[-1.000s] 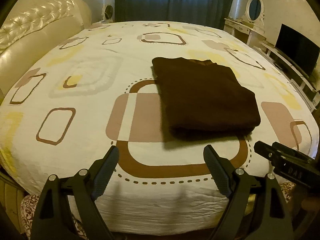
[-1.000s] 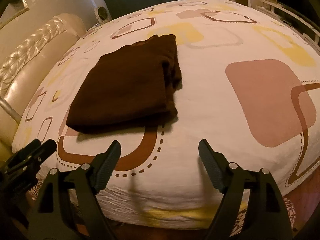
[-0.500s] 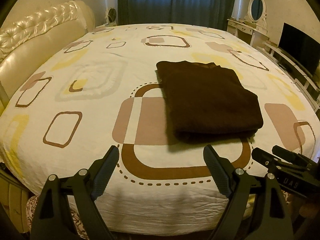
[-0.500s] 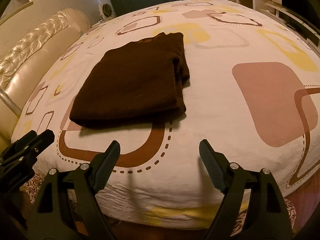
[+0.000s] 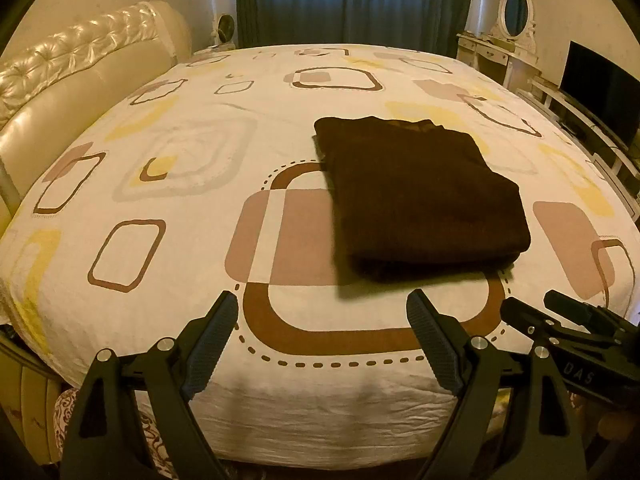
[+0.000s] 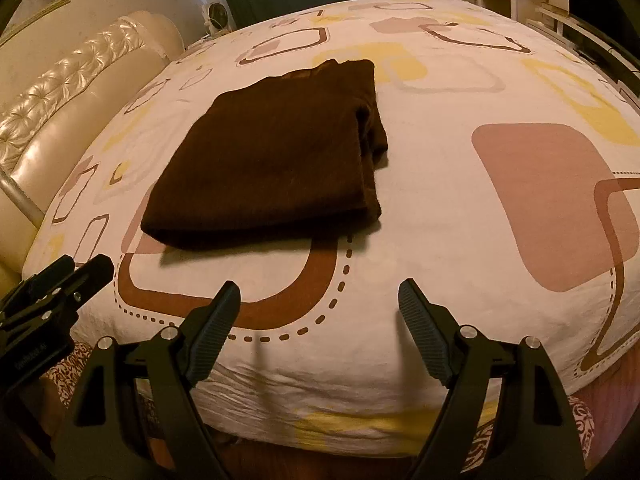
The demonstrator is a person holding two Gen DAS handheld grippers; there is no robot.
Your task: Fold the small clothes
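Observation:
A dark brown garment (image 5: 420, 196) lies folded into a flat rectangle on the patterned bed sheet (image 5: 168, 240). It also shows in the right wrist view (image 6: 276, 152), left of centre. My left gripper (image 5: 322, 308) is open and empty, held over the near edge of the bed, short of the garment. My right gripper (image 6: 318, 296) is open and empty, also at the near bed edge, apart from the garment. Each gripper shows in the other's view: the right one (image 5: 560, 320) at lower right, the left one (image 6: 64, 276) at lower left.
A cream tufted headboard (image 5: 72, 80) runs along the left. Dark curtains (image 5: 352, 0) hang at the back. A white dressing table with an oval mirror (image 5: 514, 20) and a dark TV screen (image 5: 600, 92) stand at the right.
Both grippers have drawn back slightly and risen, so the view takes in more of the room. The folded garment has not moved. Both grippers stay open.

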